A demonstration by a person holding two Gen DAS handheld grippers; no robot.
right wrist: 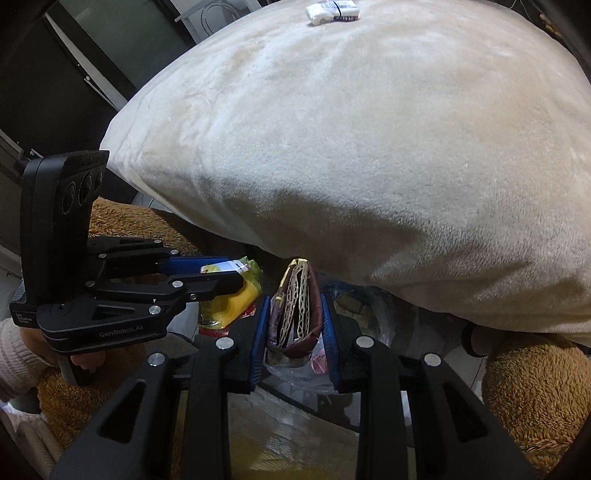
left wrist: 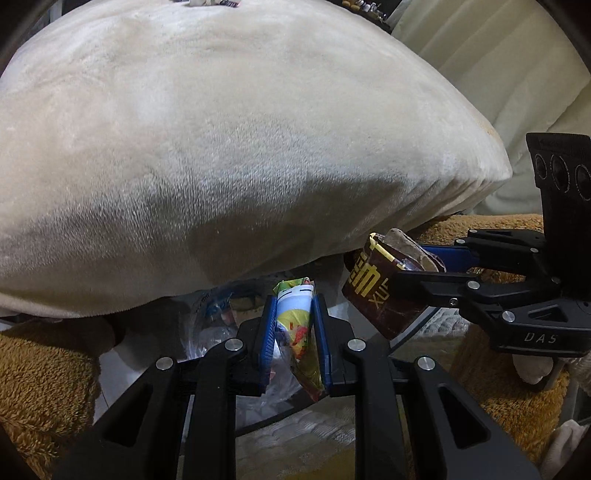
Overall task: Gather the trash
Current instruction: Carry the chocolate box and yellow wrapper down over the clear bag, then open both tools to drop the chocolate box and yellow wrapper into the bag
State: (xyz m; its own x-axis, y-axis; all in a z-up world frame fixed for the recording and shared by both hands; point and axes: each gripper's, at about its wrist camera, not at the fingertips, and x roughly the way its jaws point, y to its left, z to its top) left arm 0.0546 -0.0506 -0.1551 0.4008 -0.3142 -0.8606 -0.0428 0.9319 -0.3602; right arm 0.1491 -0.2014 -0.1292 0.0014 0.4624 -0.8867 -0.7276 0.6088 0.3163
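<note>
My left gripper is shut on a colourful yellow-green snack wrapper; it also shows in the right wrist view, held by the left gripper. My right gripper is shut on a dark brown wrapper with a pale inner tray; in the left wrist view this brown wrapper sits in the right gripper. Both are held over a clear plastic bag with trash, which also shows in the left wrist view, under the cushion's edge.
A large cream plush cushion fills the view ahead. A white packet lies on its far top. Brown fuzzy fabric lies on both sides. A pale curtain hangs at the right.
</note>
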